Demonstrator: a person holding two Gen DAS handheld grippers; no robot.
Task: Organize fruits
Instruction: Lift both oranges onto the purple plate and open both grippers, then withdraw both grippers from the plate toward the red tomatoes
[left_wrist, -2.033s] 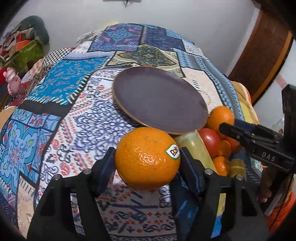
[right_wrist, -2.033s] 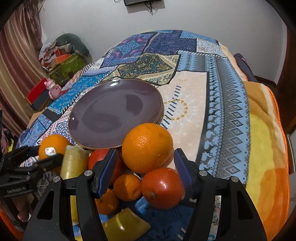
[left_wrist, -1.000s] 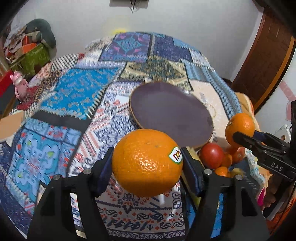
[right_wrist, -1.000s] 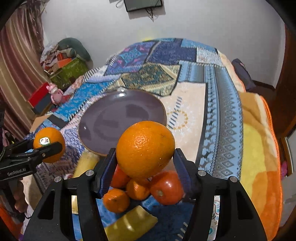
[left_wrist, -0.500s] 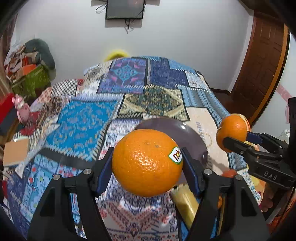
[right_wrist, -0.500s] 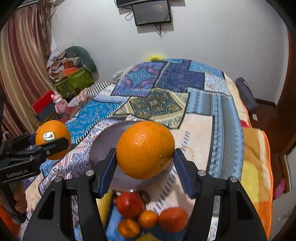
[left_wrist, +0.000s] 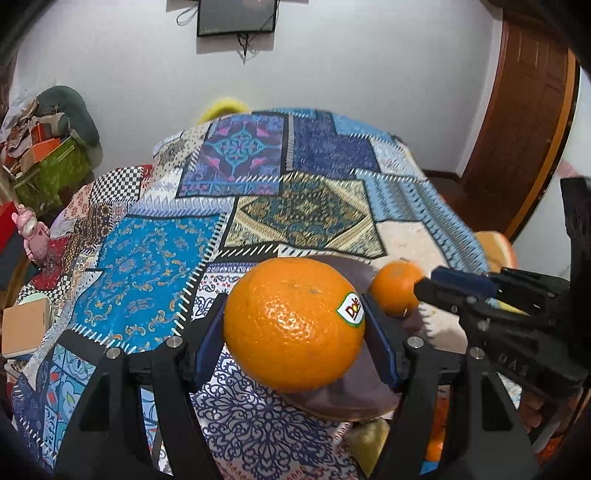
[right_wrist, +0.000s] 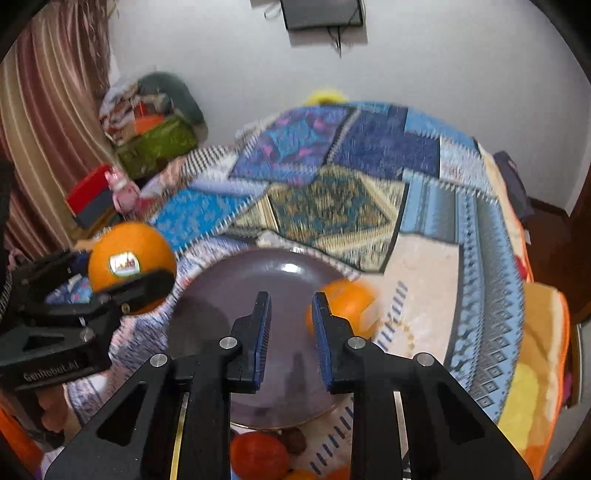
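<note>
A big orange with a Dole sticker (left_wrist: 288, 317) is held above the patchwork blanket, my left gripper (left_wrist: 294, 338) shut on it. Under it lies the dark purple plate (left_wrist: 354, 391). In the right wrist view that plate (right_wrist: 236, 295) sits just ahead of my right gripper (right_wrist: 290, 299), whose jaws are closing, nearly together, with nothing between them. A second orange (right_wrist: 347, 299), loose and blurred, sits at the plate's right rim, just right of the fingers. The left wrist view shows it (left_wrist: 395, 291) beside the right gripper (left_wrist: 428, 282). The held orange (right_wrist: 129, 258) hangs left of the plate.
A tomato (right_wrist: 258, 458) and small orange fruits lie just below the plate's near rim, with a yellow-green fruit (left_wrist: 369, 439) beside them. Boxes and a pink toy (left_wrist: 33, 236) stand off the blanket's left edge. A wooden door (left_wrist: 517, 140) is at the right.
Both grippers rose and moved over the plate. The right gripper let go of its orange, which now lies at the plate's right rim, and its jaws came nearly together. The left still holds its orange.
</note>
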